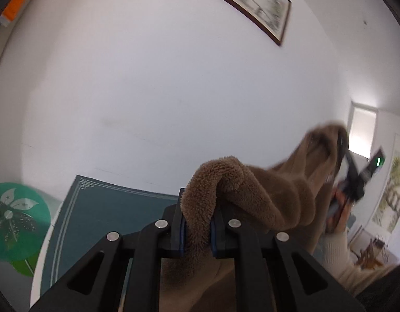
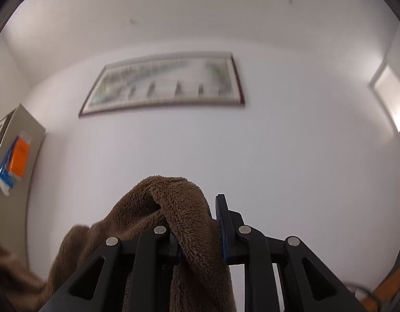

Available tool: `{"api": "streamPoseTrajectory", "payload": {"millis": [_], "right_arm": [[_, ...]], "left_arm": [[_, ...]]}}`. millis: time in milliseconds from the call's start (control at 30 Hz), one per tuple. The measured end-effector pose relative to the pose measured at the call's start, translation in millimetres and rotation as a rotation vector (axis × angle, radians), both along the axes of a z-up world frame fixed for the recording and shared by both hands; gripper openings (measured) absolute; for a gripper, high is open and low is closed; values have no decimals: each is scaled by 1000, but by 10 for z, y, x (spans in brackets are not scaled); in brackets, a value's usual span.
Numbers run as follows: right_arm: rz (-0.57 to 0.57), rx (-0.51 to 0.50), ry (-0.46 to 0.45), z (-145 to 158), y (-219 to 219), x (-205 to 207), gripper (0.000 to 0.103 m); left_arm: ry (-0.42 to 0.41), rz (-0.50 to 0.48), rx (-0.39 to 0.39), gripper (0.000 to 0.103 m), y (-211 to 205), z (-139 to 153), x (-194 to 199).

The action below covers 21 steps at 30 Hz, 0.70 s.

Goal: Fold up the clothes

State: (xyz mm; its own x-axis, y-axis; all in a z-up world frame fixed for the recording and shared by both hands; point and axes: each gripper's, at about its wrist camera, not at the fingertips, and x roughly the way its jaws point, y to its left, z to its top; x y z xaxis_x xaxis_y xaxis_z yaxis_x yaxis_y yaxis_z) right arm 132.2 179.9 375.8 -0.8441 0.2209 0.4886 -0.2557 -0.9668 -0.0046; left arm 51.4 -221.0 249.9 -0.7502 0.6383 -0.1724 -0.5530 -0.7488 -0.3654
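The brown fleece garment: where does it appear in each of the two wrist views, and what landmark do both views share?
Left wrist view: the brown fleece garment is at lower centre, pinched in the left claw, stretching right toward the right claw.
Right wrist view: the garment is at lower centre, pinched in the right claw, trailing off to the lower left.
Shared landmark: the framed picture on the white wall.

- Looked like a lived-in home, most likely a sitting room.
- Plain white wall hung with a wide framed landscape painting.
- Teal mat with a pale line border spread over a surface below.
- Second framed picture on a far wall, past a lit doorway.
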Motion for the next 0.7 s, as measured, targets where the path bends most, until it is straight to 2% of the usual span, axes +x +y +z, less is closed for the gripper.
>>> {"api": "streamPoseTrajectory", "payload": {"millis": [100, 233, 267, 333, 367, 400, 500, 567, 667, 700], "right_arm": [[-6, 59, 96, 380, -199, 201, 21], [-14, 135, 152, 668, -683, 326, 21], [-17, 158, 158, 719, -837, 330, 21], [-17, 196, 175, 770, -1064, 320, 21], [-16, 211, 186, 783, -1124, 363, 21], [-16, 222, 197, 797, -1148, 388, 21], [-17, 239, 225, 818, -1249, 520, 21], [-16, 237, 232, 827, -1247, 585, 21], [-18, 223, 225, 865, -1207, 609, 21], [-19, 216, 220, 869, -1185, 603, 21]], "left_arm": [[-4, -34, -45, 16, 277, -226, 155], [-22, -113, -74, 16, 673, -579, 239], [-26, -130, -78, 19, 760, -645, 260], [-44, -187, -94, 39, 941, -780, 266], [-44, -202, -102, 56, 1011, -816, 270], [-28, -197, -110, 67, 1048, -840, 271], [19, -165, -110, 77, 1056, -858, 275], [63, -143, -95, 79, 1006, -805, 288], [76, -190, -52, 79, 1006, -712, 257], [73, -218, -28, 74, 1009, -684, 239]]}}
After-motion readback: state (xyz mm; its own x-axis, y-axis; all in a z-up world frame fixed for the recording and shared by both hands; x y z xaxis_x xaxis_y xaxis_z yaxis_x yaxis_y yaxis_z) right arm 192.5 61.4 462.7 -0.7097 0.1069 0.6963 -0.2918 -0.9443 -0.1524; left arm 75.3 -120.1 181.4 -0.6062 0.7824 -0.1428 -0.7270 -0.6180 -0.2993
